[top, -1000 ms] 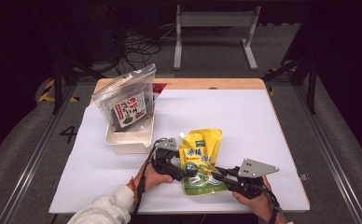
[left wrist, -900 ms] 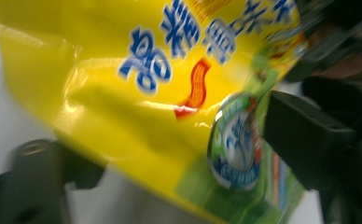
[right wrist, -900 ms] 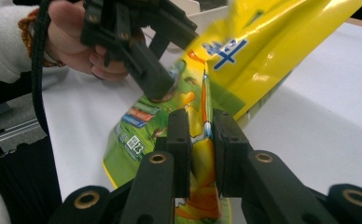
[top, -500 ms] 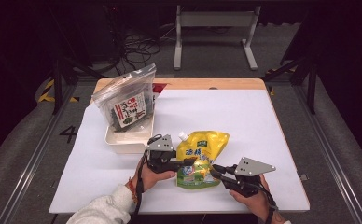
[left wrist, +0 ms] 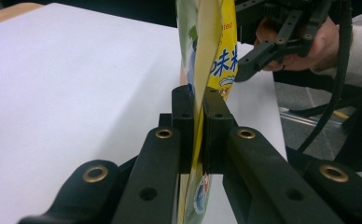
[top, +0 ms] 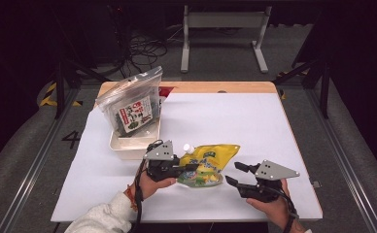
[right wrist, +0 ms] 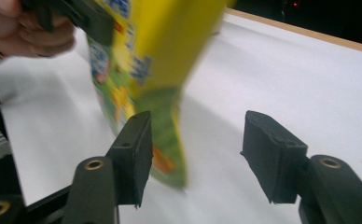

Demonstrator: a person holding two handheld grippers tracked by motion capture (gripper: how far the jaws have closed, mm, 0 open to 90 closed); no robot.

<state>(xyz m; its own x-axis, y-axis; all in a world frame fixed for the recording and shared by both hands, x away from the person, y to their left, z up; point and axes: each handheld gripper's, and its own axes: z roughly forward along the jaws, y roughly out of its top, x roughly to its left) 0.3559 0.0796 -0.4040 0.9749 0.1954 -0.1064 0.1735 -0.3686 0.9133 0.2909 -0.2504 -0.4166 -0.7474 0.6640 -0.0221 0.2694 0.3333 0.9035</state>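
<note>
The tabletop [top: 274, 126] carries one yellow snack pouch [top: 208, 164], one white tray [top: 130, 141] near its left edge, one clear zip bag [top: 132, 108] in that tray, and two grippers.

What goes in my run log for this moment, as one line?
left gripper: shut on yellow pouch | right gripper: open, off pouch | white tray with bagged snack: untouched

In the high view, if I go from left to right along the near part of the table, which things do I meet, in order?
Left gripper → yellow snack pouch → right gripper.
</note>
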